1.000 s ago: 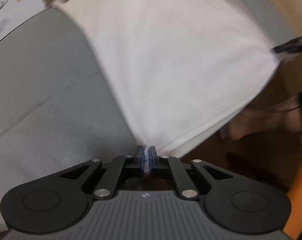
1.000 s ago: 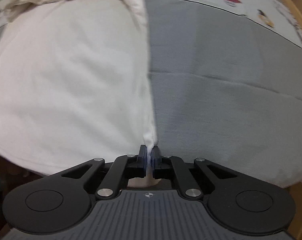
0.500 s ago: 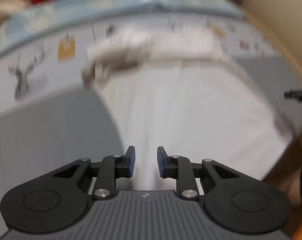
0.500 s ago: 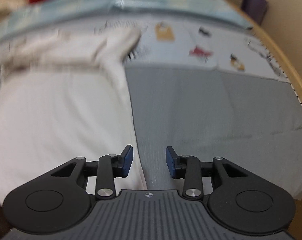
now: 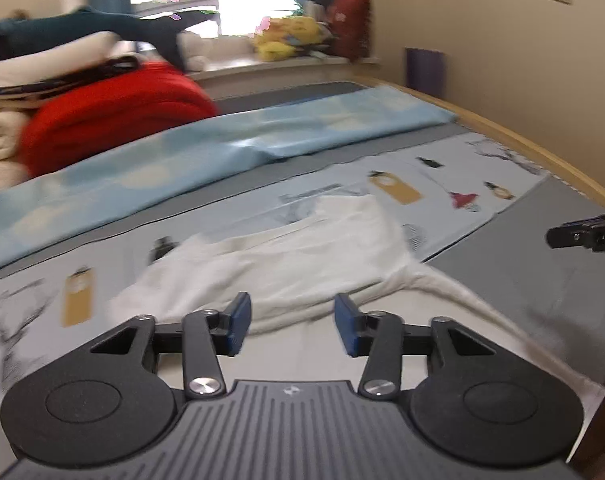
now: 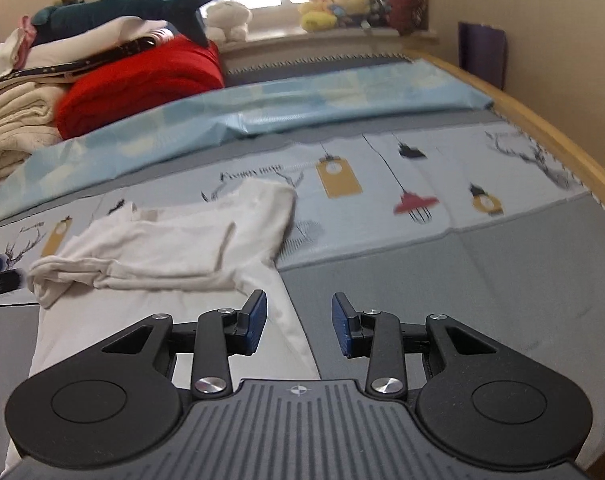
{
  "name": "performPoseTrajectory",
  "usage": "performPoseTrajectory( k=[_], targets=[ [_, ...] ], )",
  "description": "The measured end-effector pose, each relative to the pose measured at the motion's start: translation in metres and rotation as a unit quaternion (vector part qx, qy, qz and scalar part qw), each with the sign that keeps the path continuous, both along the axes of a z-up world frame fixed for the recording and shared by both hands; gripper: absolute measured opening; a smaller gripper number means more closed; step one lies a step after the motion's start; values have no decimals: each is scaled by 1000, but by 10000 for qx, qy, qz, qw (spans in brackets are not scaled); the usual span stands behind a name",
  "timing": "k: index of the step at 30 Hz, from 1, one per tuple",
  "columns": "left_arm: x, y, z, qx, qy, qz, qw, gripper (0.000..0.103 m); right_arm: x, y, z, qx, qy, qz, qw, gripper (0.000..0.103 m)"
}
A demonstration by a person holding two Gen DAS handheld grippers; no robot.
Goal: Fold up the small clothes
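- Shirt (image 6: 158,248), white, is lying spread on the grey bed sheet (image 6: 462,280), its far part bunched over the patterned strip.
- Left gripper (image 5: 288,322) is hovering above the shirt's near part; its jaws have just been opening and are standing apart, nothing between them.
- Right gripper (image 6: 298,322) is hanging over the shirt's right edge; its jaws have just closed a little and are standing apart, gripping nothing.

on the bed (image 6: 502,280) you have a grey mat and a pale sheet printed with lanterns (image 6: 338,176) and antlers. behind it lies a folded light-blue cover (image 6: 262,108), then a red blanket (image 6: 142,80) under cream towels and a dark plush shark (image 6: 114,10). yellow soft toys (image 6: 330,10) sit on your windowsill.
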State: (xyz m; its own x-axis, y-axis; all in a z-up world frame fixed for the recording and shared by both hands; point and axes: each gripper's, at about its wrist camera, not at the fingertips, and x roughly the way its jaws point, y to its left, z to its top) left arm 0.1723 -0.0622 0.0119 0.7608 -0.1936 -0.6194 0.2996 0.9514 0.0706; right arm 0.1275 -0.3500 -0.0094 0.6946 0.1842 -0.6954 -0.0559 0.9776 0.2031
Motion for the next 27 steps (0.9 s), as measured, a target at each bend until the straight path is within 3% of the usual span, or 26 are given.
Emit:
performPoseTrajectory(
  k=[1, 2, 3, 8, 10, 12, 14, 17, 19, 21, 27],
  targets=[
    [10, -9, -5, 57, -59, -117, 9999, 28, 1, 1, 1, 33, -28, 33, 10000, 16],
    [19, -15, -15, 115, -107, -228, 9996, 13, 1, 1, 1, 139, -13, 96, 9999, 3],
    [29, -20, -24, 102, -110, -320, 9994, 5, 1, 1, 1, 246, 30, 137, 9996, 0],
    [76, -44, -80, -121, 417, -257, 9987, 6, 6, 6, -8, 205, 239, 254, 9992, 0],
    [90, -53, -96, -208, 580, -205, 9979, 13, 9, 6, -12, 159, 323, 299, 9989, 0],
    [101, -63, -110, -164, 615, -246, 9977, 40, 11, 4, -15, 128, 377, 303, 9987, 0],
    [111, -72, -123, -15, 664, -283, 9974, 50, 14, 0, -19, 115, 436, 295, 9985, 0],
    [125, -81, -142, 317, 809, -301, 9958, 50, 19, -4, -27, 46, 574, 250, 9980, 0],
    [132, -80, -151, 379, 894, -302, 9948, 44, 23, -4, -31, 0, 653, 235, 9976, 0],
    [136, -71, -150, 100, 887, -378, 9953, 18, 28, -2, -35, -68, 713, 227, 9972, 0],
    [138, -35, -127, -781, 1038, -406, 9907, 13, 41, 21, -41, -266, 896, 230, 9954, 0]
  ],
)
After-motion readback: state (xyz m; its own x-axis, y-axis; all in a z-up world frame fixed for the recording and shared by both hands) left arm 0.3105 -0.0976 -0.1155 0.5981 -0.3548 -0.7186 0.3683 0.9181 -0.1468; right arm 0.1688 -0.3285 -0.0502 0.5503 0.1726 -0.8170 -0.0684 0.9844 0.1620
